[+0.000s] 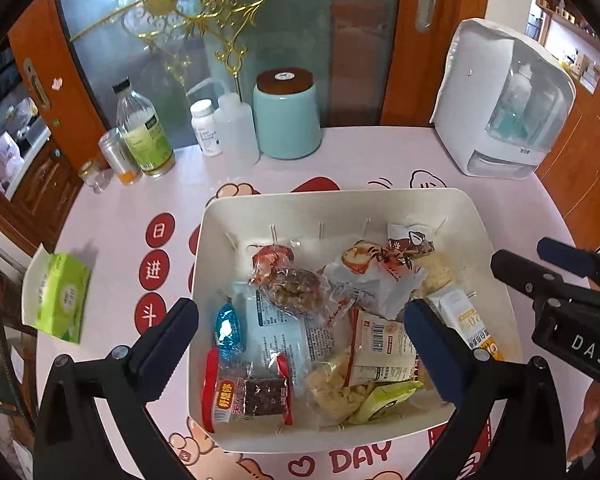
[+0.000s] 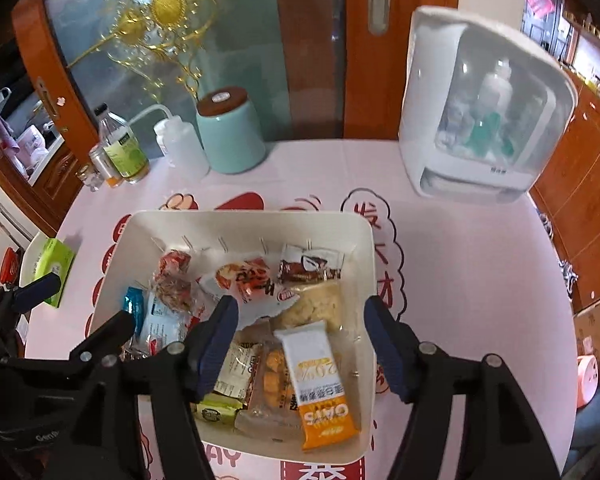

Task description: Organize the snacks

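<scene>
Partly buried: blue-label packet [image 1: 278,330]

Snack packets [image 1: 300,320] lie in the bin [image 1: 340,200] on the table [image 1: 380,152], jars [image 1: 286,114] behind.

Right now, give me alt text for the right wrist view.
Open right tongs hover over a white bin of wrapped snacks, above an orange-and-white oat bar. The left tongs show at left; a teal canister stands behind.
</scene>
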`<state>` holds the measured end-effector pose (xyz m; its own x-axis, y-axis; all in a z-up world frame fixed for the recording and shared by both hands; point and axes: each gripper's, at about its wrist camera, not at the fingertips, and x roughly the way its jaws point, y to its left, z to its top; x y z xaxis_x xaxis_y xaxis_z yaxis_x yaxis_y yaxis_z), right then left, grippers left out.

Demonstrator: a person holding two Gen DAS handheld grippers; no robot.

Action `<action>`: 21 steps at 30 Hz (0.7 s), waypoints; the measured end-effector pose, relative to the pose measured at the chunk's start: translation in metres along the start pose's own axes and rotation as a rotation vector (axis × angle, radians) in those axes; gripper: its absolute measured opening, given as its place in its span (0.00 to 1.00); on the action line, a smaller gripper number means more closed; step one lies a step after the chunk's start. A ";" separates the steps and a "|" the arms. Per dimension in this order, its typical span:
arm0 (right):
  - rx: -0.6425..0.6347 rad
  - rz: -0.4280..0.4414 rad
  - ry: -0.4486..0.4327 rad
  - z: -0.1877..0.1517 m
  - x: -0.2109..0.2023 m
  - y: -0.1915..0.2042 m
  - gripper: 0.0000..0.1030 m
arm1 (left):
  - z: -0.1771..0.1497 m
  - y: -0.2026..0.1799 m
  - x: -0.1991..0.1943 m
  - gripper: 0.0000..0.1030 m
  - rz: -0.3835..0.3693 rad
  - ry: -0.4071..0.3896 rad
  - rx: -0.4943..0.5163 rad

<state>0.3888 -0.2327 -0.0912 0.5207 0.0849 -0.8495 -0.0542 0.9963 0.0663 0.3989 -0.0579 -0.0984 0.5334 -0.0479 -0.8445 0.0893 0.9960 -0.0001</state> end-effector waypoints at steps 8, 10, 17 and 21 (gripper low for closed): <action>0.006 0.019 0.027 -0.007 0.007 0.002 0.64 | -0.007 0.001 -0.006 0.99 -0.004 -0.004 -0.018; 0.006 0.023 0.029 -0.009 0.006 0.003 0.64 | -0.011 0.001 -0.010 0.99 -0.006 -0.006 -0.022; 0.005 0.036 0.024 -0.026 -0.011 0.004 0.64 | -0.033 -0.004 -0.038 0.99 -0.009 -0.026 -0.024; -0.001 0.047 0.026 -0.047 -0.025 0.004 0.64 | -0.057 -0.012 -0.058 0.99 0.001 -0.032 -0.010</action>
<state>0.3360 -0.2311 -0.0941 0.4955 0.1318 -0.8585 -0.0795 0.9912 0.1063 0.3194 -0.0627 -0.0798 0.5599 -0.0491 -0.8271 0.0802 0.9968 -0.0049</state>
